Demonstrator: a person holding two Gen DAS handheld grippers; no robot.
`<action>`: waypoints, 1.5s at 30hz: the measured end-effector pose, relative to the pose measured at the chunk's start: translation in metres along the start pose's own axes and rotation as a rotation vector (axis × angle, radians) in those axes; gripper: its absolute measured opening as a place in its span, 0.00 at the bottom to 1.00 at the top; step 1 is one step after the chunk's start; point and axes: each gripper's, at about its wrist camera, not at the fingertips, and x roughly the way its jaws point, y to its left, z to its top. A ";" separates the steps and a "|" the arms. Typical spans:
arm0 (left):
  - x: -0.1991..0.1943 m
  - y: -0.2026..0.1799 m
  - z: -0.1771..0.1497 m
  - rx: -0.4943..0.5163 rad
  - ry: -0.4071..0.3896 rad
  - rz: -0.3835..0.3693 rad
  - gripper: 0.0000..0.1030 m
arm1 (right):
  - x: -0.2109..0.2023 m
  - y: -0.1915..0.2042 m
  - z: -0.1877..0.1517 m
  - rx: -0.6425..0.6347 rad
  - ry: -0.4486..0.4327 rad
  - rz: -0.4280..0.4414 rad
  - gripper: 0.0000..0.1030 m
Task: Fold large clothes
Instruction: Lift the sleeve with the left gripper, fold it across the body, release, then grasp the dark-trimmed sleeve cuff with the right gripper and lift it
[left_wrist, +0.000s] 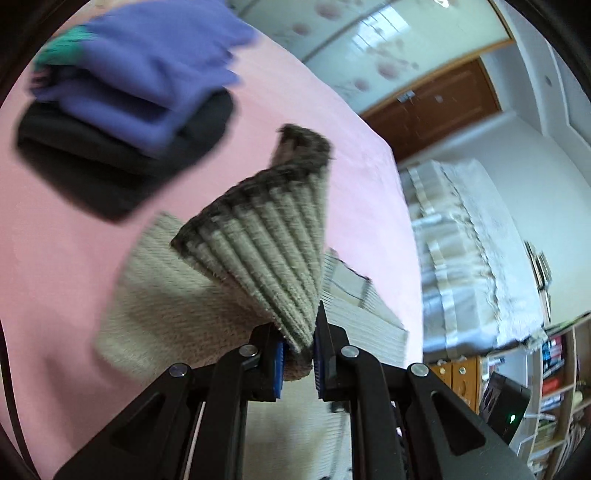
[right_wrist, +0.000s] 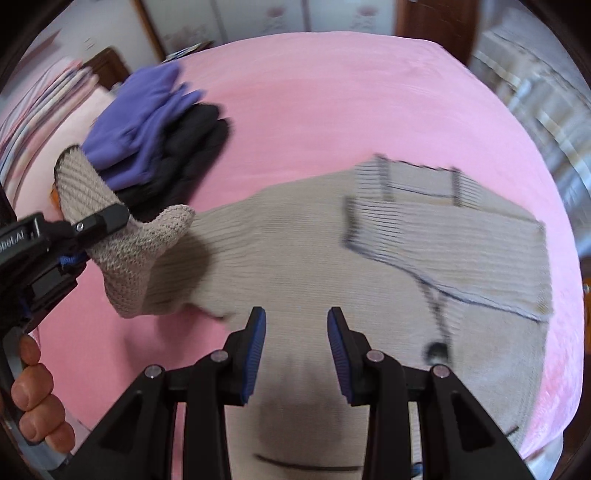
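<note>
My left claw (left_wrist: 298, 363) is clamped on the ribbed cuff (left_wrist: 273, 251) of the beige sweater (right_wrist: 332, 258), which it holds lifted off the pink bed (right_wrist: 332, 92). In the right wrist view that same claw sits at the left edge of the frame with the cuff bunched in its jaws, and the sleeve runs from there rightward into the sweater's body. My right claw (right_wrist: 296, 354) has its blue pads (right_wrist: 255, 354) apart and grips nothing; it hangs over the lower middle of the sweater.

What the next move turns on: the sweater's body spreads across the middle and right of the right wrist frame, its long axis left to right, so the lifted sleeve has to travel rightward across it. The left claw owns that move; the right one is nearer the body to pin or smooth. Blur hides the fold lines, so I think, not know, that the right side is already folded in.

A purple-and-black stack (right_wrist: 159, 133) lies at upper left, close behind the raised cuff.
</note>
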 end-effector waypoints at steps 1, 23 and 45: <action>0.011 -0.012 -0.005 0.016 0.006 0.004 0.10 | -0.001 -0.014 -0.002 0.013 -0.004 -0.009 0.34; 0.074 -0.038 -0.125 0.140 0.180 0.152 0.58 | 0.034 -0.173 -0.035 0.114 0.073 0.073 0.34; 0.009 0.109 -0.112 0.062 0.139 0.485 0.58 | 0.120 -0.138 -0.059 0.315 0.275 0.299 0.36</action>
